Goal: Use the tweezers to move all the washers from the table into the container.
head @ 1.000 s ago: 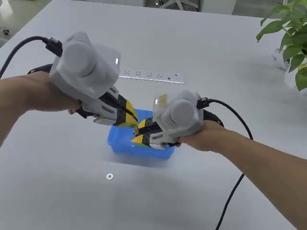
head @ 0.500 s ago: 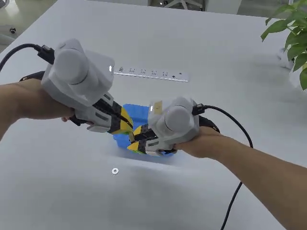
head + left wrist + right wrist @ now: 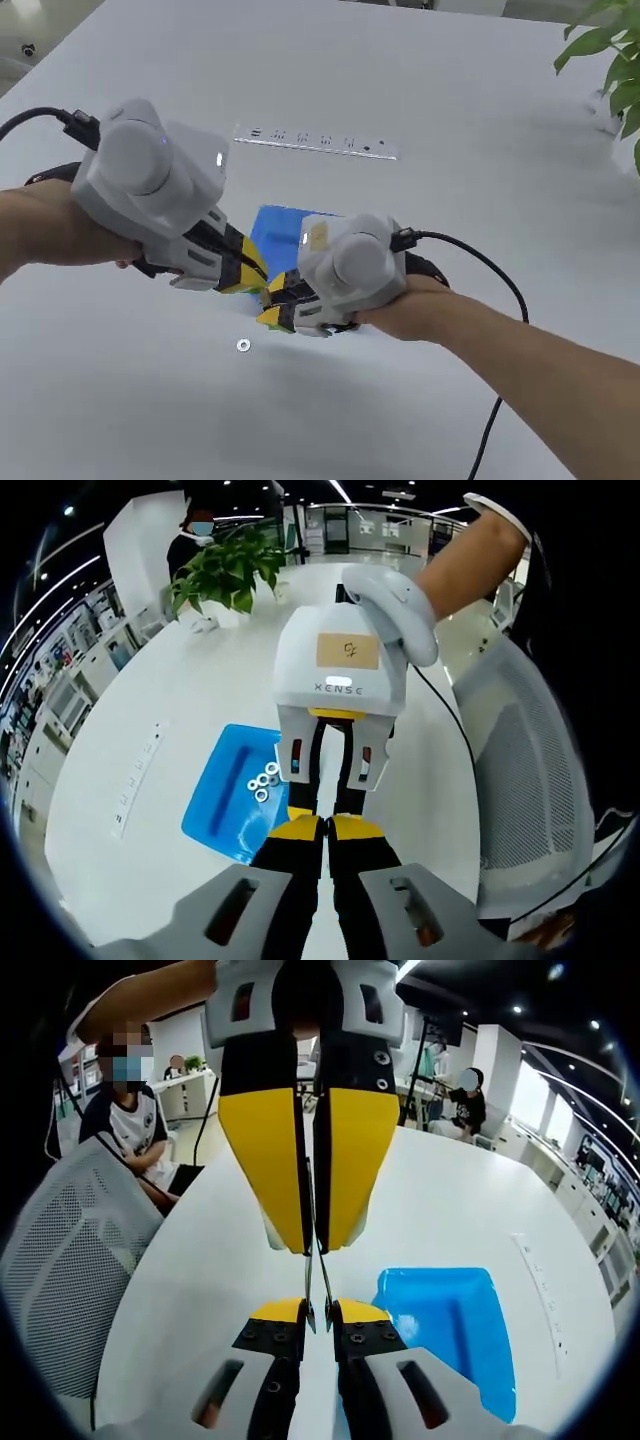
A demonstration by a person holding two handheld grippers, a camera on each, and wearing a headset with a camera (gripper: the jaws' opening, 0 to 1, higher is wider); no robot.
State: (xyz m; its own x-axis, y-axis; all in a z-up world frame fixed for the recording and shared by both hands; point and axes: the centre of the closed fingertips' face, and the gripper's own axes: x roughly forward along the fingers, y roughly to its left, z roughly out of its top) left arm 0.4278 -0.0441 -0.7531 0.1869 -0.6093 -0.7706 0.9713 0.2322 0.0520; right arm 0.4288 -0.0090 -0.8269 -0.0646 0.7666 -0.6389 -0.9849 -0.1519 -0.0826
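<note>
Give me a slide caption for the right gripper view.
Left gripper and right gripper, jaws tip to tip, both pinch the tweezers beside the blue container.

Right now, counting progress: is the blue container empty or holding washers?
Not empty: washers lie clustered inside the blue container; another washer lies on the table.

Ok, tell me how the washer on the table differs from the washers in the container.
The table washer lies alone; the container washers sit clustered. The table washer rests on the white table, the container washers inside the blue container. All are small pale rings.
</note>
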